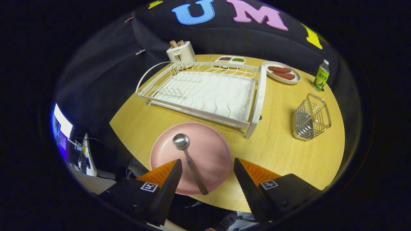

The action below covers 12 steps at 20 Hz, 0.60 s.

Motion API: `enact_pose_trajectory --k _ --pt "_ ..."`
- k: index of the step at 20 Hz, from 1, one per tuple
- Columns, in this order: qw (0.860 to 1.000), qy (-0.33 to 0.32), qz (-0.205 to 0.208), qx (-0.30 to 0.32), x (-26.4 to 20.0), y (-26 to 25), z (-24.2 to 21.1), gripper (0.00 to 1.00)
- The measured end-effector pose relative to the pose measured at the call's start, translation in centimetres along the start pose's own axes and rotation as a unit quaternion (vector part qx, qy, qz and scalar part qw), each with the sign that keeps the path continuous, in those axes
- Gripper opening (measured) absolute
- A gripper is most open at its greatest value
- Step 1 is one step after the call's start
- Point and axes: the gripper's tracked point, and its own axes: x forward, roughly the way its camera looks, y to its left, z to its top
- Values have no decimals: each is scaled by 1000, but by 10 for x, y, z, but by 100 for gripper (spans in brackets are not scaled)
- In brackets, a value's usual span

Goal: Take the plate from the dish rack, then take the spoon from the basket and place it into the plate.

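Spoon (188, 160) lies in the pink plate (210, 150); claw (208, 168) spread apart, holding nothing; wire basket (310, 117) empty.

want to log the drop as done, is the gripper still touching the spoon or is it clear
Apart. The gripper view shows the gripper open, the spoon lying on the pink plate between the fingers, with bare plate showing on both sides of its handle.
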Motion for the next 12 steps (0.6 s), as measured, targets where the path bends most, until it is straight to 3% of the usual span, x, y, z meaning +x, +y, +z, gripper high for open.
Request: enact_pose_trajectory --k 5,12 --pt "995 -69 -71 -30 -33 -24 62 99" --pt "978 -165 -125 2 -80 -48 140 99"
